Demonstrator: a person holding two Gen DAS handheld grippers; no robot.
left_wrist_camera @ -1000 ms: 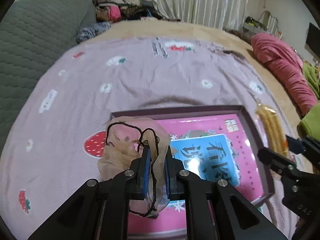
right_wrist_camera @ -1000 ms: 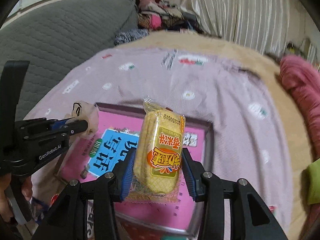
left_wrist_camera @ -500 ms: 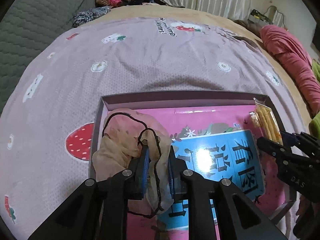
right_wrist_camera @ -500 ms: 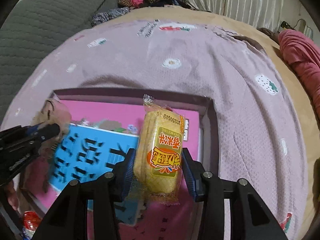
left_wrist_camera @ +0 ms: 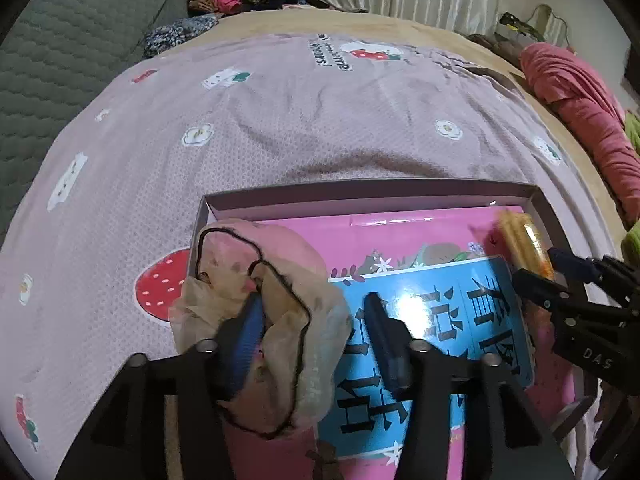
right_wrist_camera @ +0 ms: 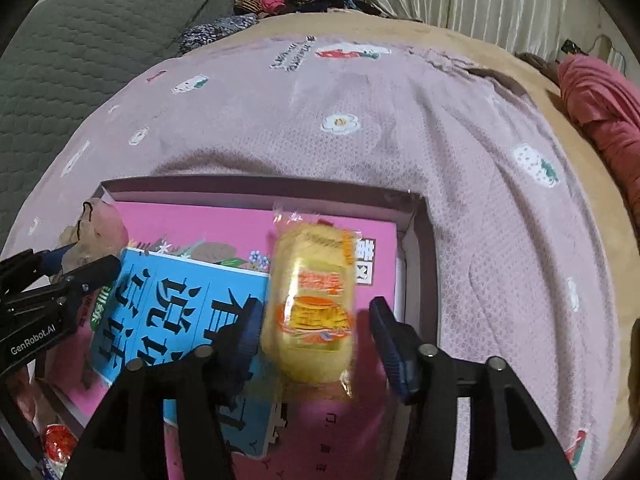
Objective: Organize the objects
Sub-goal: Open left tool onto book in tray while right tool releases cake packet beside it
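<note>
Both grippers' jaws opening over the box (left_wrist_camera: 360, 196) — left gripper (left_wrist_camera: 316, 320) shedding a pouch (left_wrist_camera: 256, 300), right gripper (right_wrist_camera: 316, 320) a snack (right_wrist_camera: 312, 308) — drop-off nearly done.

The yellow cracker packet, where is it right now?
In the right wrist view the yellow cracker packet sits between the opening right claw pads, inside the box near its right wall, beside the blue book.
</note>
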